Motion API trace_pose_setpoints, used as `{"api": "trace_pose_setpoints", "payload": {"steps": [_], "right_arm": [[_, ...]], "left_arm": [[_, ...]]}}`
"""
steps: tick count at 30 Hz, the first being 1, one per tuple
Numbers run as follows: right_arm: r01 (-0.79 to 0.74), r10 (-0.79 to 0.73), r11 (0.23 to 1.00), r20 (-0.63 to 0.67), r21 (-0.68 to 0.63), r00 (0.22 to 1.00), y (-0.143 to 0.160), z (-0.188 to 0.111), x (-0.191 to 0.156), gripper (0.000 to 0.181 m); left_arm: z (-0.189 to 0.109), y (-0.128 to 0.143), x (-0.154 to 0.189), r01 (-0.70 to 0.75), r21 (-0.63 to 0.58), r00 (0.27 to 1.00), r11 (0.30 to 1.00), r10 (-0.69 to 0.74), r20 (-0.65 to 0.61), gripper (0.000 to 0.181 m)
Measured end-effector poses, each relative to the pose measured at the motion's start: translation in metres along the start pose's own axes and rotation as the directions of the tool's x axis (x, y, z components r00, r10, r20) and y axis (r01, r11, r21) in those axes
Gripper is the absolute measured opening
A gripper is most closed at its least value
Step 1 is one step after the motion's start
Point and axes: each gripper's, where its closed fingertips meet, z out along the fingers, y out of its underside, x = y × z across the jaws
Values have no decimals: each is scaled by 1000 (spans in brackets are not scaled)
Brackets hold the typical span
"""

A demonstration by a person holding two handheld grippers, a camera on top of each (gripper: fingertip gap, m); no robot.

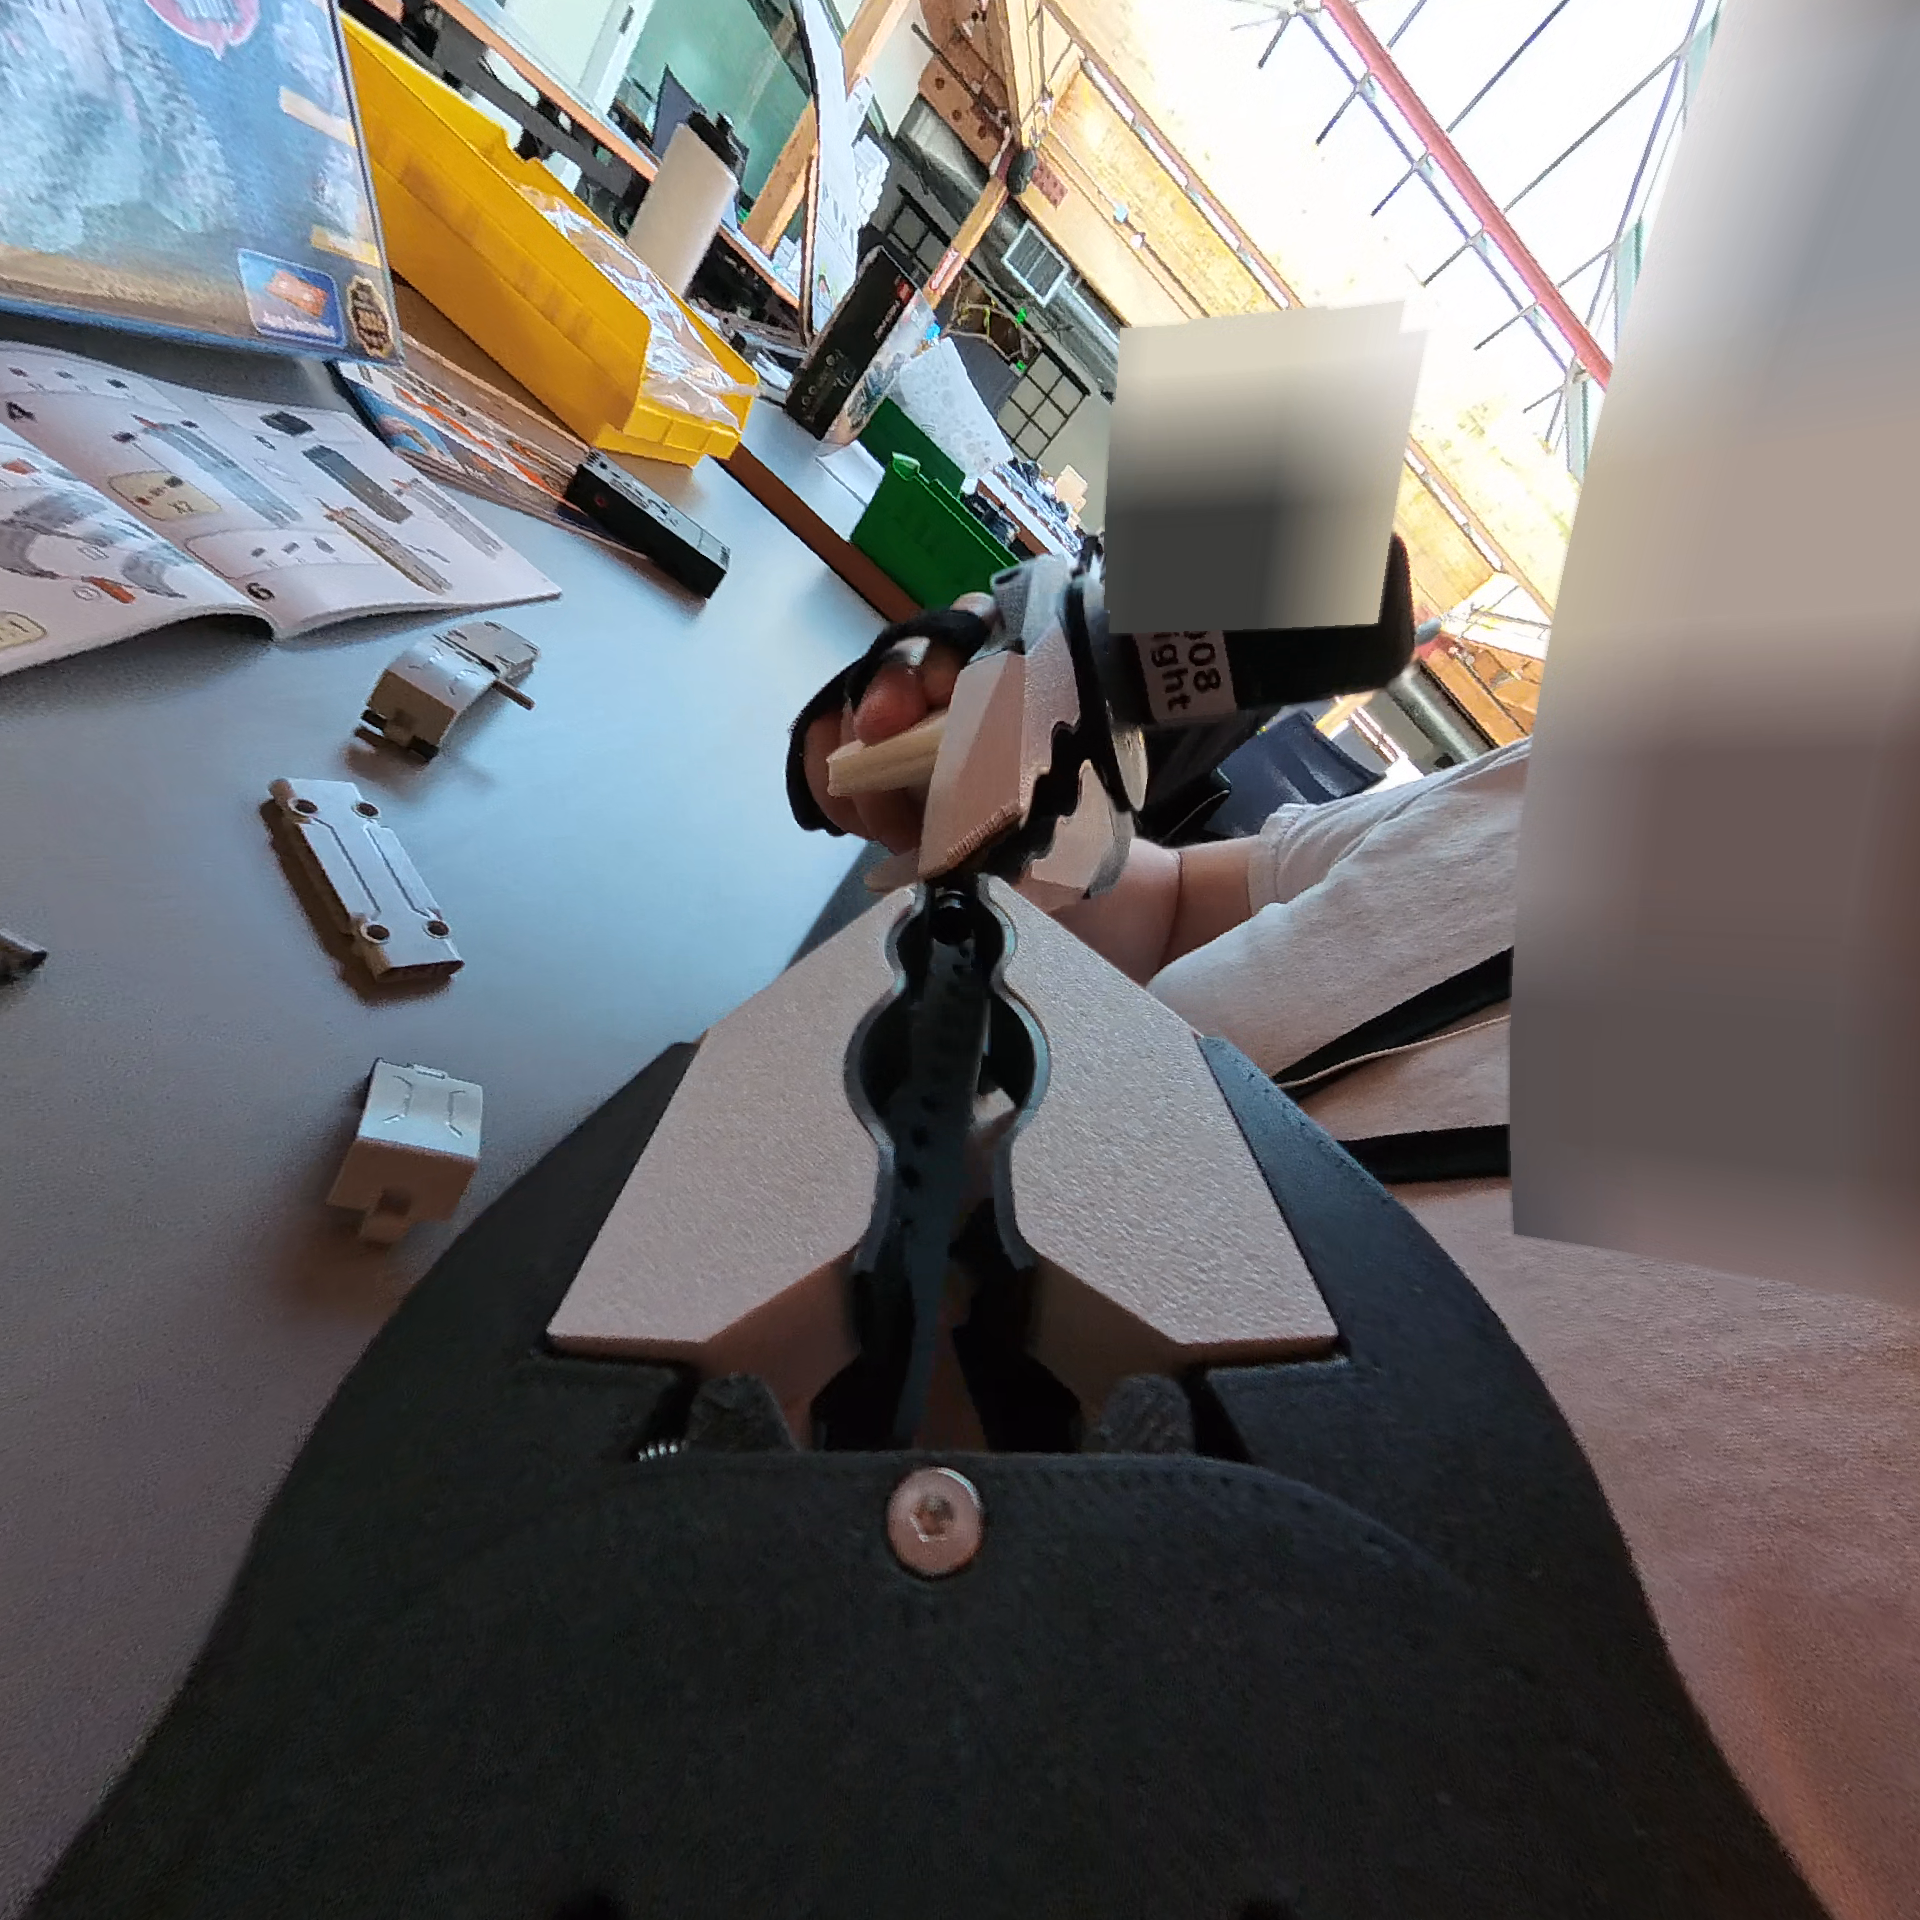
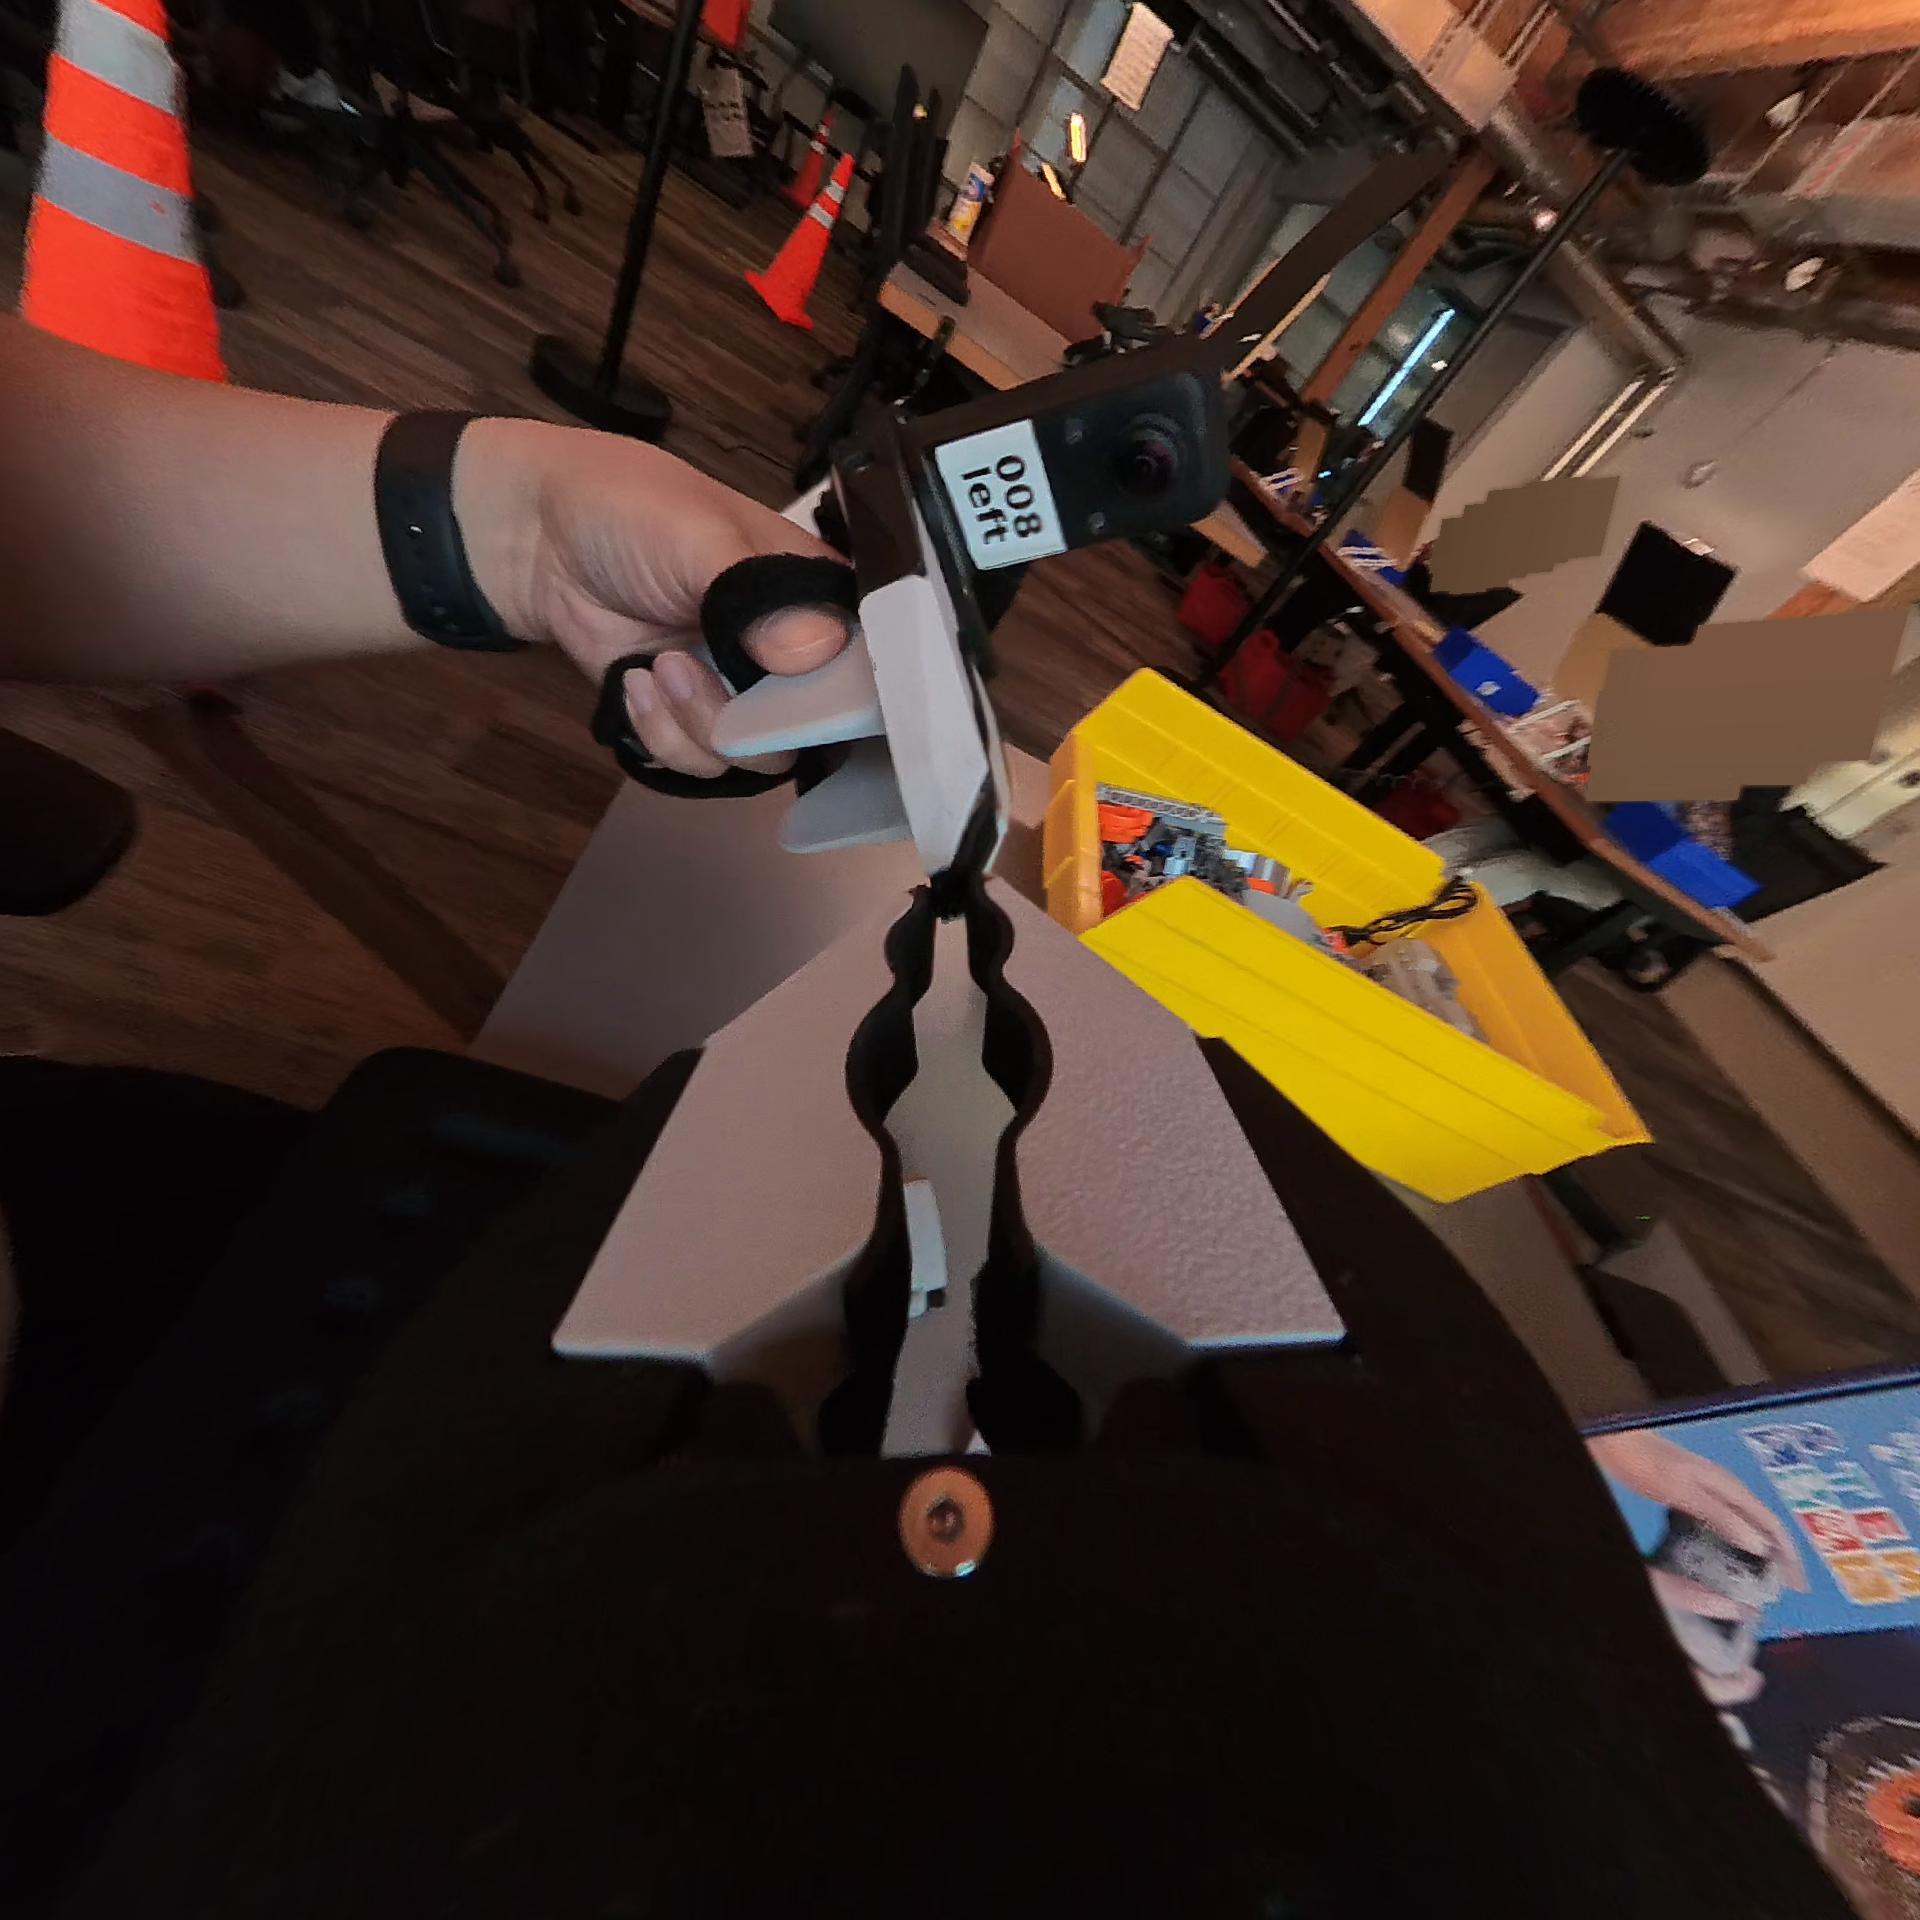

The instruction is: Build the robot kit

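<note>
My left gripper [image 1: 951,920] is shut on a long black beam with holes [image 1: 930,1122] that runs lengthwise between its fingers. A small black pin [image 1: 952,902] sits at the beam's far end. My right gripper [image 1: 940,871] faces it tip to tip and meets that end. In the right wrist view, my right gripper [image 2: 948,902] is closed at its tips on the small black pin [image 2: 945,906], and the left gripper [image 2: 971,847] stands just beyond, held by a hand with a black wristband [image 2: 436,530]. Both are held above the grey table [image 1: 623,831].
Three grey built pieces [image 1: 452,675] [image 1: 358,883] [image 1: 410,1148] lie on the table at left, by an open instruction booklet [image 1: 208,499]. A blue box [image 1: 177,156], yellow bins [image 1: 540,260] [image 2: 1299,935] and a small black box [image 1: 649,525] stand behind. An orange cone [image 2: 114,187] stands on the floor. Left and right tips are no more than a few centimetres apart.
</note>
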Motion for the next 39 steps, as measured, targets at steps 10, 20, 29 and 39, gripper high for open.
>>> {"api": "trace_pose_setpoints", "payload": {"steps": [10,20,29,39], "right_arm": [[-50,50,999,-1,0,999,2,-7,6,5],[-134,138,966,7,-219,990,70,-5,-2,3],[-71,116,953,139,-295,984,86,29,12,17],[76,161,916,535,-394,829,150,109,59,22]], "left_arm": [[8,-3,-3,-10,-27,1000,1000,10,27,1],[-60,-25,-42,-64,140,966,988,27,257,0],[-117,10,-91,-158,-79,723,984,170,669,15],[-108,8,-73,-163,11,794,987,125,594,10]]}}
